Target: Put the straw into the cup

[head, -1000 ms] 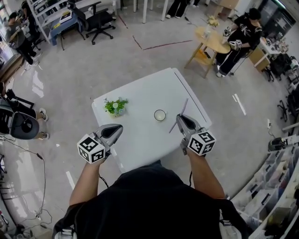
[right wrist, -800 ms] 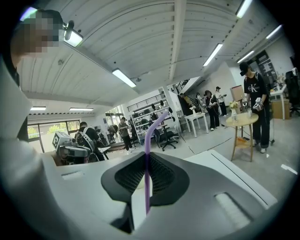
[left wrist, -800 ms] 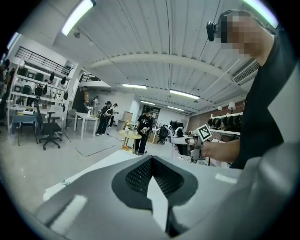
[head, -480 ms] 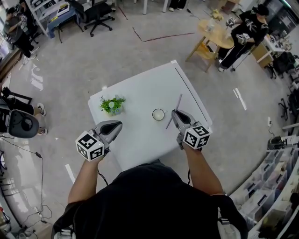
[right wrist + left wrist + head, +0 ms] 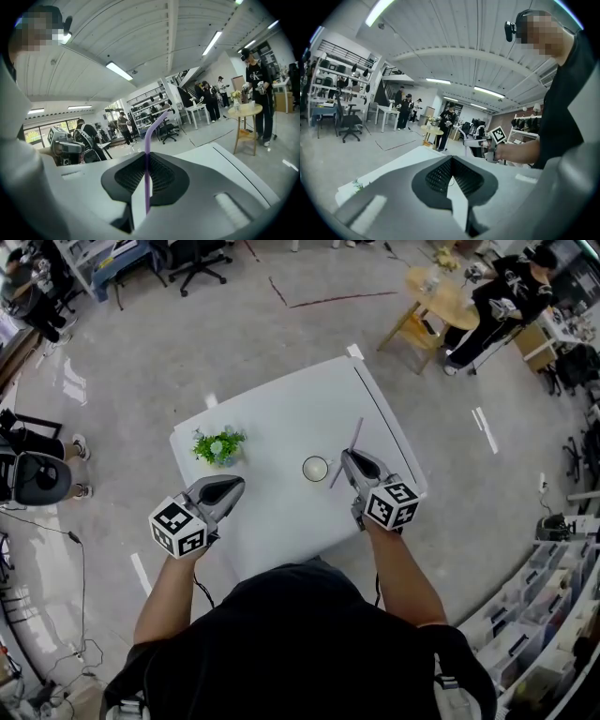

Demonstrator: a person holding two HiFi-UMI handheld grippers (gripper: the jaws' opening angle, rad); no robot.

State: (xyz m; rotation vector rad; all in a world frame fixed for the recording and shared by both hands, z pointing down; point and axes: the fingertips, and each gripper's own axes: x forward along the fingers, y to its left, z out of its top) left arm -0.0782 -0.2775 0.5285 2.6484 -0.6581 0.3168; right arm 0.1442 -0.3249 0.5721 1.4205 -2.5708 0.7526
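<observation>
Right gripper (image 5: pixel 349 457) pinches straw (image 5: pixel 355 435) mid-length, near cup (image 5: pixel 316 468). Left gripper (image 5: pixel 234 486) closed, empty. Straw looks light, crushable; grip gently.

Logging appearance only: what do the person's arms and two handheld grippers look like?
Both the left gripper and right gripper are pale grey tapering shells with a dark ribbed recess at the jaws. Each carries a white cube printed with black square markers at its rear. The person wears a black short-sleeved top; forearms uncovered.
</observation>
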